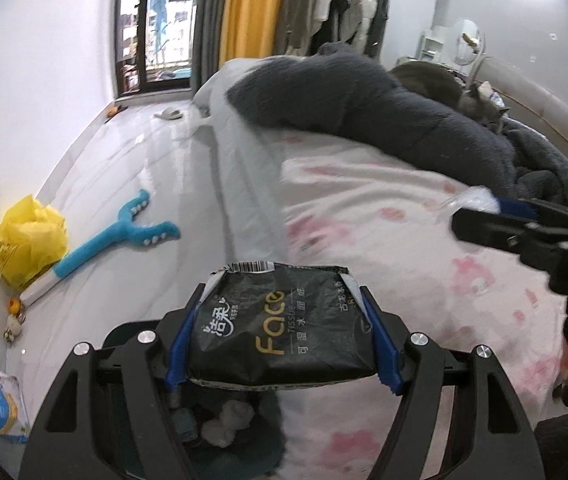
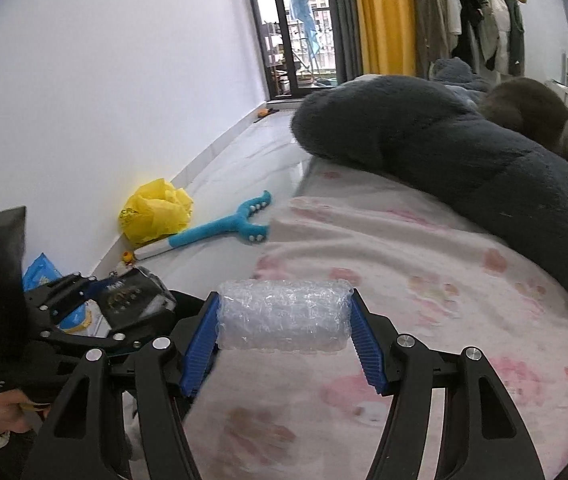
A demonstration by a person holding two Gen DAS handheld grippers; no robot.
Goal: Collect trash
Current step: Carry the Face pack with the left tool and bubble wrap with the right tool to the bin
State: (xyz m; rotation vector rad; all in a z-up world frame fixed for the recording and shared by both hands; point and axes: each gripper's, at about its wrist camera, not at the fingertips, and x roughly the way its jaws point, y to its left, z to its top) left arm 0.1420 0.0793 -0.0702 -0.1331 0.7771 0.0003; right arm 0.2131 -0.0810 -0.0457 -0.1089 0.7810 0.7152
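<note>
Left gripper [image 1: 284, 332]: clamped on the black tissue pack [image 1: 281, 328], blue pads pressed to both short sides, pack crumpled and bowed between them.
Below the left gripper: dark bin [image 1: 219, 432] at 6 o'clock, white wads already inside; pack hanging right over its mouth.
Right gripper [image 2: 284, 316]: closed about halfway on a roll of bubble wrap [image 2: 284, 314], ribbed pads denting both ends.
Where the right load sits: over the pink-print blanket [image 2: 424, 280], with the left gripper and bin off at 9 o'clock.
Risk, pack: soft wrapper, grip only at the edges; could buckle and slide out sideways, landing on the blanket instead of in the bin.
Risk, wrap: springy and slick; a loosened squeeze could let it pop free and roll off the bed edge.
Risk, tools: both grippers heading for one small opening; likely knock if brought in together.
Bed edge: running from 6 up toward 12 in the left view, bin tucked against it.
Floor: open at 9 to 11 o'clock; blue toy [image 1: 123, 232] and yellow bag [image 1: 27, 240] near the wall.
Far: dark grey bolster [image 2: 444, 148] at 1 o'clock, grey cat [image 2: 556, 124] behind it; no room that way.
</note>
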